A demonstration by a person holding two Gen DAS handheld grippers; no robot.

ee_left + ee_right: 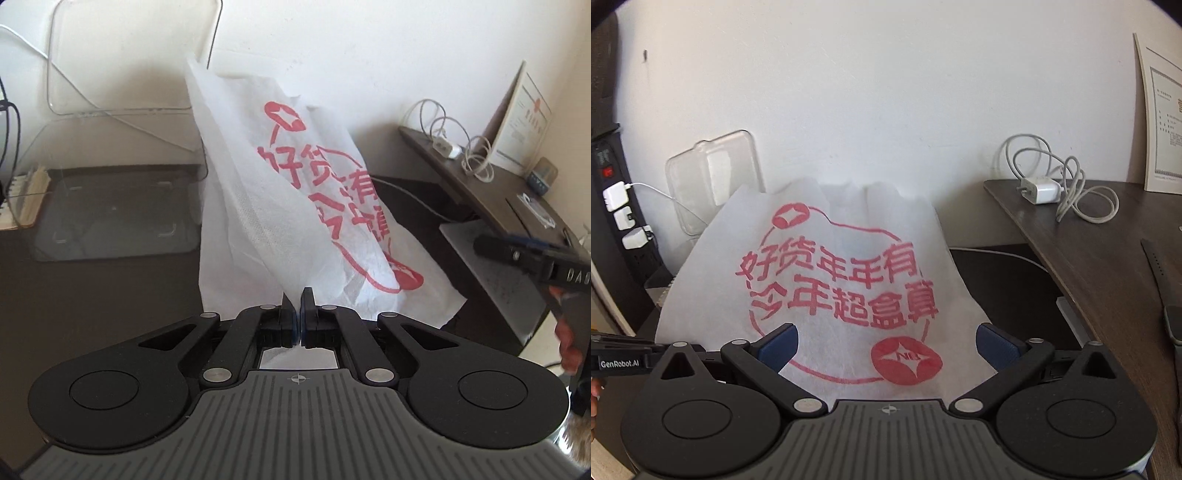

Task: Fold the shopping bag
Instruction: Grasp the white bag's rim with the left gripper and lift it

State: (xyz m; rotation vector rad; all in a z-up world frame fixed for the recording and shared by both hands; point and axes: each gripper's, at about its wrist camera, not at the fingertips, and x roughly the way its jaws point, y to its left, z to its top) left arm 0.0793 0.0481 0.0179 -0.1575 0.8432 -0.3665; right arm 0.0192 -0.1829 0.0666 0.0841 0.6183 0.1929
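A white non-woven shopping bag (288, 184) with red printed characters rises slanted from the dark table toward the wall. In the right wrist view the shopping bag (842, 288) shows its printed face. My left gripper (298, 306) is shut on the bag's near edge, with white fabric showing between and beneath the closed jaws. My right gripper (886, 332) is open, its blue pads (779, 343) wide apart over the bag's lower part and touching nothing. The right gripper's body (517, 254) also appears at the right edge of the left wrist view.
A clear plastic box (110, 184) sits left of the bag. A raised dark shelf (1089, 258) on the right carries a white charger with coiled cable (1041, 192), a framed sheet (524, 122) and a watch (1167, 295). A power strip (613, 206) stands at the left.
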